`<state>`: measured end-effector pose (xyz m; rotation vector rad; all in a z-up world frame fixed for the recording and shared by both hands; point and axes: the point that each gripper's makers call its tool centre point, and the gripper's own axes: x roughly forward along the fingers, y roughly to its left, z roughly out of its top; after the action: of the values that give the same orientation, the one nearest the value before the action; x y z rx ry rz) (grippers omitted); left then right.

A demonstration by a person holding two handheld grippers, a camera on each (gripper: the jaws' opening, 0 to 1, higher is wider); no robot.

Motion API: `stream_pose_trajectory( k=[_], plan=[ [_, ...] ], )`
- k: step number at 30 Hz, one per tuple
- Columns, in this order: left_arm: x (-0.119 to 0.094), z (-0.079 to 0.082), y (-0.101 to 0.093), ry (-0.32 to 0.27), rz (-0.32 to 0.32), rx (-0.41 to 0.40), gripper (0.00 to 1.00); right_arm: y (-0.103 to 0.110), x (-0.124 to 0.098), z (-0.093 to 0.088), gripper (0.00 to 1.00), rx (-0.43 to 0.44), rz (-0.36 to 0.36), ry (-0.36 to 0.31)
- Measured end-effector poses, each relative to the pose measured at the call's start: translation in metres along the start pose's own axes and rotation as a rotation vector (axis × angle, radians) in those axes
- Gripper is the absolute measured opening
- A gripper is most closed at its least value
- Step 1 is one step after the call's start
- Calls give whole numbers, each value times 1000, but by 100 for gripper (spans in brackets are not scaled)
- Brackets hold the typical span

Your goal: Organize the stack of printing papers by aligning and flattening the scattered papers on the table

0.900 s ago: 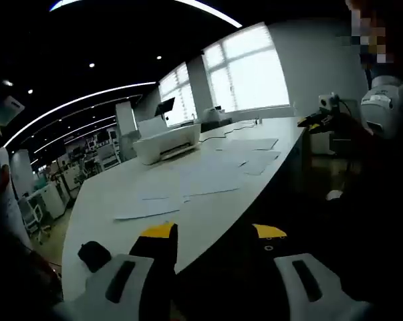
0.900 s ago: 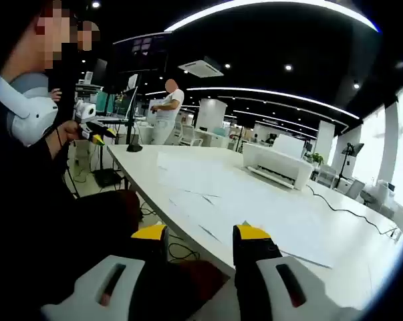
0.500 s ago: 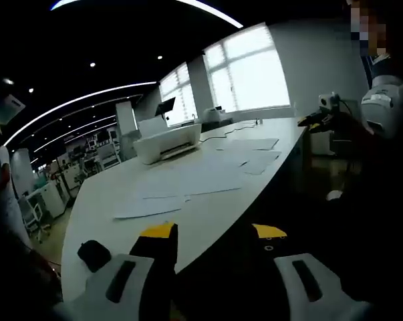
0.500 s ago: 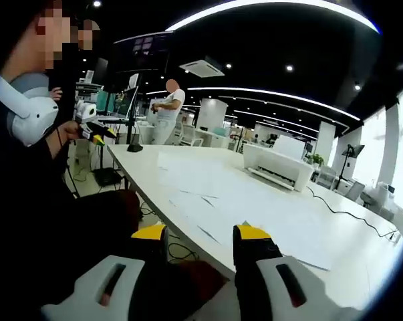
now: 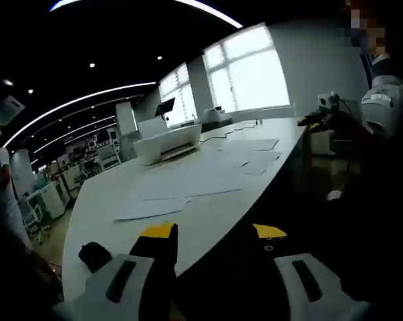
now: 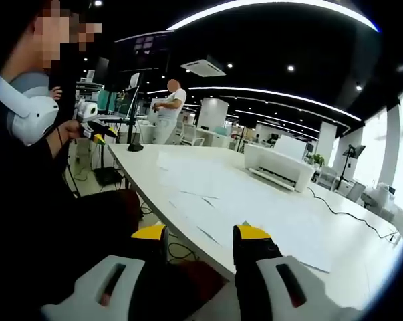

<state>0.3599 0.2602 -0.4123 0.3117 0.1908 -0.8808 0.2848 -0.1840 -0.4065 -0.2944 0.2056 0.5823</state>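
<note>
Work has not begun. Loose papers (image 5: 188,180) lie scattered along the tabletop (image 5: 107,200) near its front edge. The left gripper (image 5: 211,234) and right gripper (image 6: 201,234) hang short of that edge, fingers parted, empty. Next: reach in and gather sheets together.

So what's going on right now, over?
Left gripper and right gripper both open, empty, short of the table edge. Papers lie scattered, untouched. Printer sits behind the sheets, not in the way.
</note>
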Motion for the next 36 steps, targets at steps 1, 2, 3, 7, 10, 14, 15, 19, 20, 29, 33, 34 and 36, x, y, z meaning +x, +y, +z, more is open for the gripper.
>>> stream_pose_trajectory(
  k=[1,2,3,7,10,14,15,19,20,29,33,34,36],
  plan=[
    [0,0,0,-1,-1,0,48,0,1,-1,35,2,0,1],
    [0,1,0,-3,-1,0,48,0,1,-1,35,3,0,2],
    [1,1,0,-4,-2,0,48,0,1,-2,35,5,0,2],
    [3,1,0,-7,-6,1,48,-2,2,-3,35,11,-4,5],
    [9,-2,0,1,-14,-5,48,-7,1,-5,35,23,-9,2],
    [13,-1,-1,6,-19,-6,48,-11,1,-9,35,33,-15,8],
    [14,0,-1,5,-22,-6,48,-12,1,-9,35,35,-15,7],
    [20,-1,0,14,-27,-8,48,-16,5,-9,35,37,-13,6],
    [21,-1,1,15,-27,-10,48,-17,7,-8,35,39,-11,5],
    [36,-4,11,28,-39,-26,48,-25,31,1,36,46,16,10],
    [43,-4,14,29,-47,-31,48,-32,43,7,36,47,30,21],
    [45,-4,15,29,-49,-32,48,-35,46,8,36,49,33,24],
    [48,-5,16,28,-54,-36,48,-39,51,10,36,51,36,31]
  ],
)
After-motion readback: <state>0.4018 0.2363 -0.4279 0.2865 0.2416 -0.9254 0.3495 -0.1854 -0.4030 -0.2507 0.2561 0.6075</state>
